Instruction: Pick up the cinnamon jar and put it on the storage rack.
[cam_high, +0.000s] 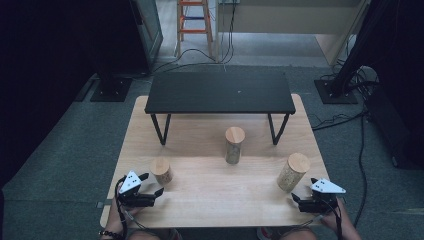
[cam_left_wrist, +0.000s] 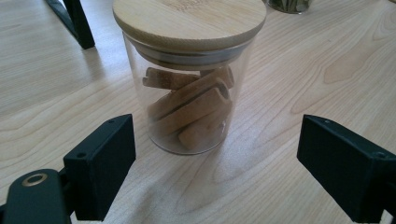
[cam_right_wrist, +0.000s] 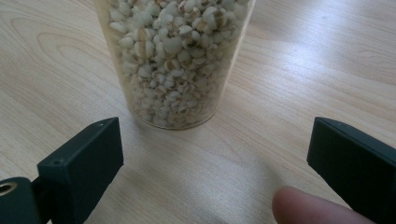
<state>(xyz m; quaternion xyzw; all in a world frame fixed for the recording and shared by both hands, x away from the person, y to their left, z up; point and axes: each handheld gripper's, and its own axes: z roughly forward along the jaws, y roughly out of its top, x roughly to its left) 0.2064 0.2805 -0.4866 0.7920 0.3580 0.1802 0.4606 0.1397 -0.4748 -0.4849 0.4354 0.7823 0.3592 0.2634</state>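
A short glass jar (cam_high: 162, 170) (cam_left_wrist: 188, 79) with a bamboo lid holds brown sticks and stands upright at the table's front left. My left gripper (cam_high: 152, 184) (cam_left_wrist: 215, 172) sits just before it, open, jaws either side with a gap to the glass. A taller jar of pale grains (cam_high: 293, 171) (cam_right_wrist: 173, 60) stands at the front right. My right gripper (cam_high: 303, 192) (cam_right_wrist: 215, 172) rests just short of it, open, nothing between the jaws. A third lidded jar (cam_high: 234, 144) stands mid-table.
A black low shelf (cam_high: 220, 93) on thin legs spans the back of the wooden table (cam_high: 210, 185). A fingertip (cam_right_wrist: 308, 207) shows at the bottom of the right gripper view. Cables and stand bases lie on the floor around; a ladder (cam_high: 194, 20) stands behind.
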